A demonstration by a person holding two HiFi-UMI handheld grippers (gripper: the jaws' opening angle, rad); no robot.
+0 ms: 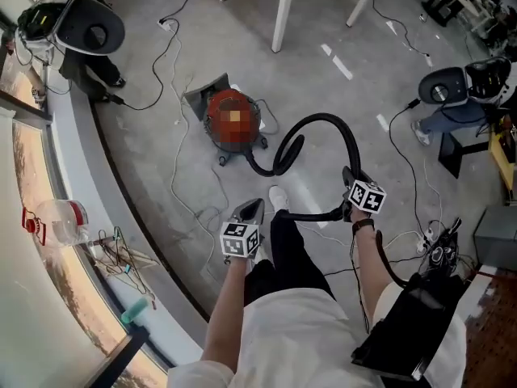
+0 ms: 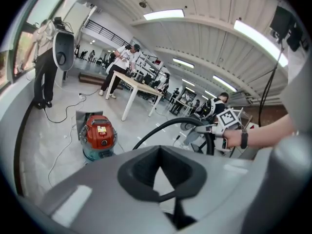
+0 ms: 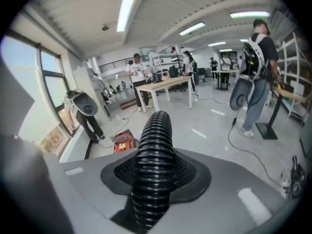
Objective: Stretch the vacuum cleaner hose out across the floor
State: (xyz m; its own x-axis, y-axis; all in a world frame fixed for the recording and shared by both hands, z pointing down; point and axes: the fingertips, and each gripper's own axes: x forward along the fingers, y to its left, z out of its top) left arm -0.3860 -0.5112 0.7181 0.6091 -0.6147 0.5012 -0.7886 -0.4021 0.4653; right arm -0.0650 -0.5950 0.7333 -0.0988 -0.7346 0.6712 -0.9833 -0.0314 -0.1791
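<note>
While the right gripper (image 1: pixel 352 181) clamps the ribbed black hose (image 1: pixel 327 123) partway along, jaws part-closed around it, the left gripper (image 1: pixel 250 210) is fully closed on nothing. Hose leaves the red vacuum cleaner (image 1: pixel 234 121) on the floor, loops once, then arches up to the grip. Around it — loose cables (image 1: pixel 173 168) crossing the concrete, a white table (image 1: pixel 282 14) beyond the vacuum, a person (image 1: pixel 452 113) at right. Clear plastic jug (image 1: pixel 58 221) by the window ledge (image 1: pixel 89 160) — contents unreadable; wire hangers (image 1: pixel 121 250) near it.
</note>
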